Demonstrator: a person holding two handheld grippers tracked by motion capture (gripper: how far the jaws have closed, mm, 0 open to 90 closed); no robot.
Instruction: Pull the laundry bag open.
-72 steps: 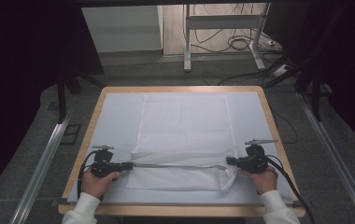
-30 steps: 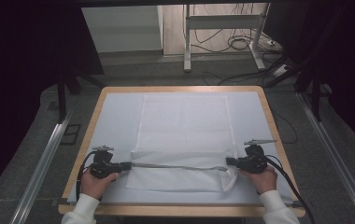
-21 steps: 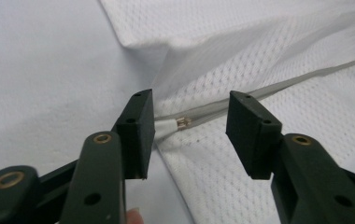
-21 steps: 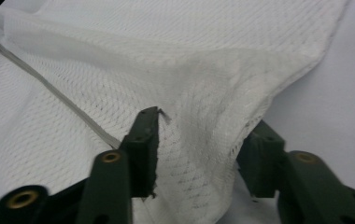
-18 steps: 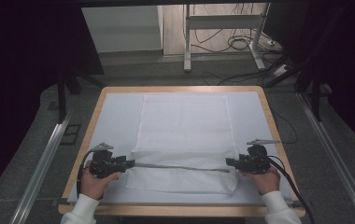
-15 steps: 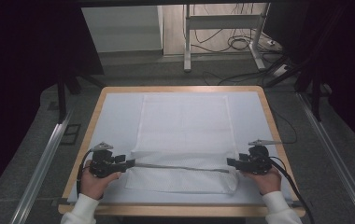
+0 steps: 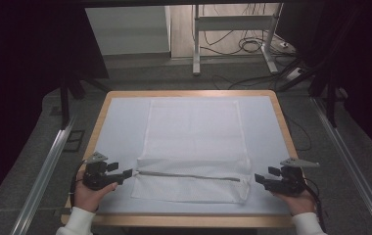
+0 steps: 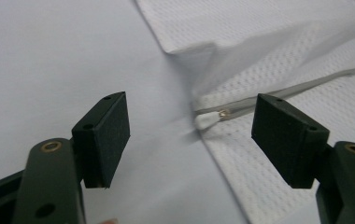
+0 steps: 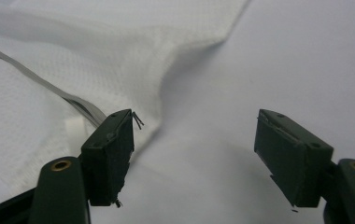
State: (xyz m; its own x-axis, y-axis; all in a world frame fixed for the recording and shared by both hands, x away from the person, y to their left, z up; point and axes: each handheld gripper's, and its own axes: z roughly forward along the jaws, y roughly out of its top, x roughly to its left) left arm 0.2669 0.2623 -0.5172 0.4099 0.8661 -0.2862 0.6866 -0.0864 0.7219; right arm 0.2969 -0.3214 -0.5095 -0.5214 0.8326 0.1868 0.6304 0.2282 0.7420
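A white mesh laundry bag [image 7: 194, 147] lies flat on the table, its near end folded over with a grey zipper [image 7: 189, 175] running across it. My left gripper [image 7: 125, 174] stands open at the zipper's left end, nothing between its jaws. In the left gripper view the zipper's white end tab [image 8: 208, 120] lies on the table between the open jaws of the left gripper [image 8: 192, 135]. My right gripper [image 7: 258, 178] is open just right of the bag's right edge. In the right gripper view the bag's edge [image 9: 157, 84] lies beside the left jaw of the right gripper [image 9: 194, 154].
The table [image 7: 282, 122] has a pale blue-white cover and a wooden rim. Metal rails [image 7: 47, 166] run along the floor on both sides. A desk frame and cables [image 7: 252, 44] stand beyond the far edge.
Both grippers held the folded near end of the bag taut. They have let go, opened, and drawn outward, the right one farther; the bag now lies slack on the table.
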